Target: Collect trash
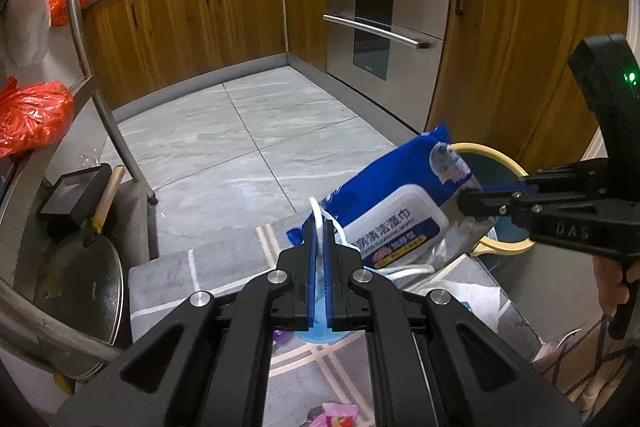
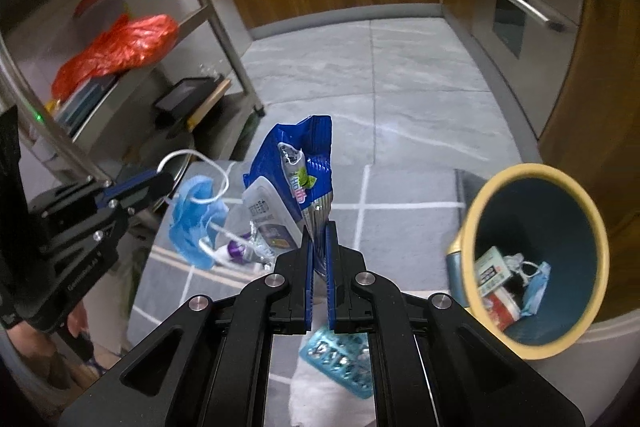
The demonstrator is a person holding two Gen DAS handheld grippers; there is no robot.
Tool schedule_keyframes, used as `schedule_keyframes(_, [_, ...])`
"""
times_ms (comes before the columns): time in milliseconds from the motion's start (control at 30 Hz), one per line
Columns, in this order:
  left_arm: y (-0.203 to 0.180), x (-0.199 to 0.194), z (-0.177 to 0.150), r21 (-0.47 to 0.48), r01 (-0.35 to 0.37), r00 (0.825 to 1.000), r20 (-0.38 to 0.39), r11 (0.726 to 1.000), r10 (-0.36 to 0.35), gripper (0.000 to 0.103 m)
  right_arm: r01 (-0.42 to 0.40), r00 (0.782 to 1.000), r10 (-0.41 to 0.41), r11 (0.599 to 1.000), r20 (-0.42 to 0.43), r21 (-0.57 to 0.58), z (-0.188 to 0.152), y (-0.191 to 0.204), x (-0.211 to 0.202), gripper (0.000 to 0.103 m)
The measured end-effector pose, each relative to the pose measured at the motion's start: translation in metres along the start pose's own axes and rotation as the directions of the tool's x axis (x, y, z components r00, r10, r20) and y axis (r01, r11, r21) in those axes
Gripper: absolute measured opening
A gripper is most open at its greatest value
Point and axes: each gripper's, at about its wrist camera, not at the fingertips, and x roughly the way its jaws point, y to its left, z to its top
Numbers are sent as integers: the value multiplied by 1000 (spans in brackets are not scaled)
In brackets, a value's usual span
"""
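My left gripper (image 1: 319,227) is shut on a blue face mask (image 2: 194,219) with white ear loops, held above the rug; the mask (image 1: 318,323) hangs below the jaws. My right gripper (image 2: 319,227) is shut on a blue wet-wipes pack (image 2: 294,171) with a white lid, held up in the air. In the left wrist view the pack (image 1: 396,203) hangs left of the right gripper (image 1: 466,201). The left gripper (image 2: 160,183) shows at left in the right wrist view. A yellow-rimmed bin (image 2: 536,267) stands at right, holding a mask and boxes; it also shows in the left wrist view (image 1: 500,167).
A blister pack (image 2: 340,359), a purple wrapper (image 2: 236,251) and a pink wrapper (image 1: 338,413) lie on the grey striped rug (image 2: 400,227). A metal shelf rack (image 1: 80,27) with red bags stands left. Wooden cabinets and a steel oven (image 1: 384,23) stand behind.
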Motion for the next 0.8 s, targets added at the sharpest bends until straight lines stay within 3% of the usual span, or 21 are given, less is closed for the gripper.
schedule_keyframes(233, [-21, 12, 8, 21, 35, 999, -5, 999, -35, 3, 79, 996, -78, 997, 53, -7, 1, -22, -29, 6])
schedule_keyframes(467, [-41, 22, 14, 30, 70, 997, -15, 997, -69, 3, 128, 991, -128, 992, 45, 0, -4, -52, -39, 6])
schedule_keyframes(800, [-60, 25, 14, 54, 93, 996, -21, 994, -92, 3, 131, 989, -134, 990, 59, 60, -6, -74, -41, 6])
